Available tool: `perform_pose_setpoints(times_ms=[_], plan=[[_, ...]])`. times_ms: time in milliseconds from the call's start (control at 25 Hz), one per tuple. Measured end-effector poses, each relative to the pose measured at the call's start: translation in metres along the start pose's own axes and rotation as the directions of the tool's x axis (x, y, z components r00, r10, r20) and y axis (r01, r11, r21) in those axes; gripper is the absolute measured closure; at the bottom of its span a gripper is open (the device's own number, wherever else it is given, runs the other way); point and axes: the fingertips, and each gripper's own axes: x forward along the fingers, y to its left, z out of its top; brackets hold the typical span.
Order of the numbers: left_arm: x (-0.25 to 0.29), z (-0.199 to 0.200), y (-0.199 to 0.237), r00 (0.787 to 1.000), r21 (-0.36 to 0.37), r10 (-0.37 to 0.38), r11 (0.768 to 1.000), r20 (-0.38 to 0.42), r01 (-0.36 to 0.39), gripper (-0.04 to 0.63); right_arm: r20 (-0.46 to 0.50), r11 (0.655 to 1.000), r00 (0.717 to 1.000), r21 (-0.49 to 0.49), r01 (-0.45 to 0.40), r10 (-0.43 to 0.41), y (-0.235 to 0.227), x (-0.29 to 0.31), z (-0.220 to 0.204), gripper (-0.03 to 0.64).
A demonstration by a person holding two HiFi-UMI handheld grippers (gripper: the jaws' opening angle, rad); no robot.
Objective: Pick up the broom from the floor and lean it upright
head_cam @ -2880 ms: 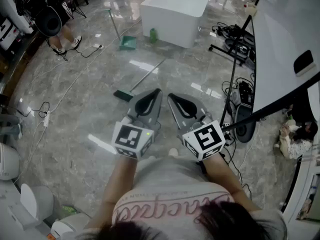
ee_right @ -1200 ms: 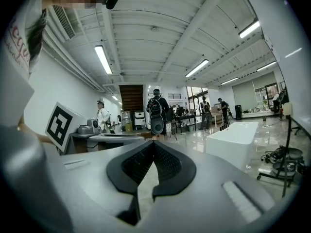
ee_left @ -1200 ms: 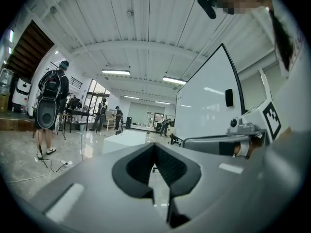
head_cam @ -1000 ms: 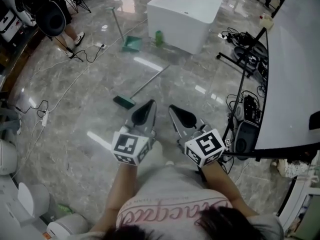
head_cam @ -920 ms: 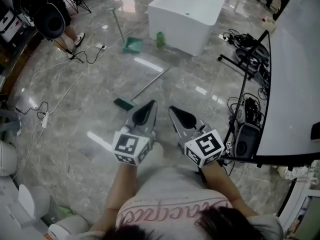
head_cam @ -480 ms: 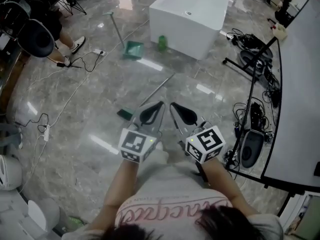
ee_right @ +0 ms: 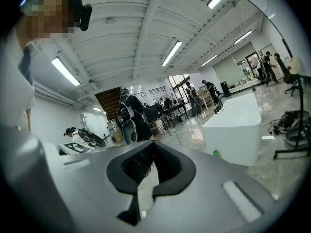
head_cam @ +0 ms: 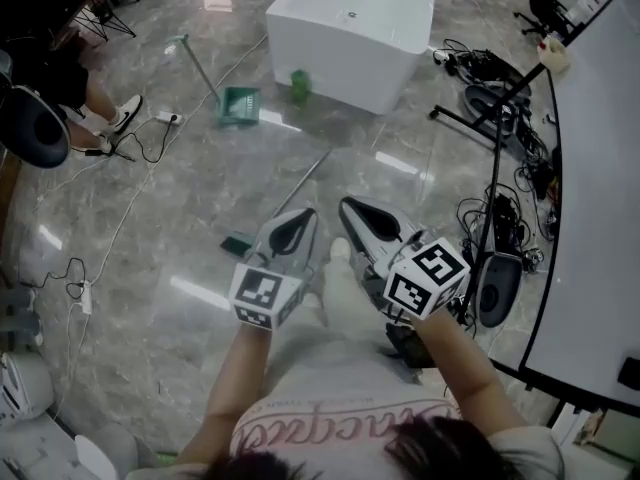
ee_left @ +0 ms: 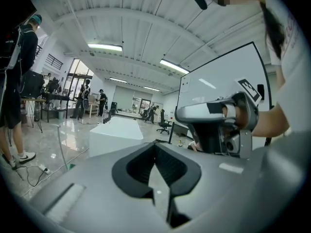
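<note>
The broom lies flat on the marble floor in the head view. Its green head [head_cam: 237,246] is just left of my left gripper, and its thin grey handle [head_cam: 308,178] runs up and to the right. My left gripper [head_cam: 300,214] hovers above the lower handle, shut and empty. My right gripper [head_cam: 349,205] is beside it, to the right of the handle, also shut with nothing in it. Neither touches the broom. In the left gripper view the jaw tips [ee_left: 155,144] meet, and in the right gripper view the tips [ee_right: 151,142] meet too; the broom shows in neither view.
A white block [head_cam: 350,28] stands ahead with a green bottle [head_cam: 299,87] and a green dustpan [head_cam: 238,105] beside it. Cables, a stand [head_cam: 490,78] and a speaker [head_cam: 497,288] crowd the right by the whiteboard [head_cam: 600,168]. A person's legs [head_cam: 110,118] are at far left.
Both grippers have travelled forward across the floor and now sit close over the broom's lower handle. The right gripper has rolled, its marker cube turned. Both stayed shut.
</note>
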Motion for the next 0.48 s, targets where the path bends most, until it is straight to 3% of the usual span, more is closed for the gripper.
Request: perform_pose_setpoints(times_ms=[120,480], plan=[[0.027,-0.010,0.013,1.000,-0.010,0.009,1.000,-0.027,-0.009,0.596,-0.035,0.999,0.999,-0.041,0.017,-0.019,-0.035,0.019,-0.005,0.615],[0.122,-0.015,0.085,0.995,0.001,0.059,0.998,-0.079,-0.059,0.595,-0.133,0.999,0.991,-0.043,0.006,-0.012,-0.132,0.090,-0.014,0.615]])
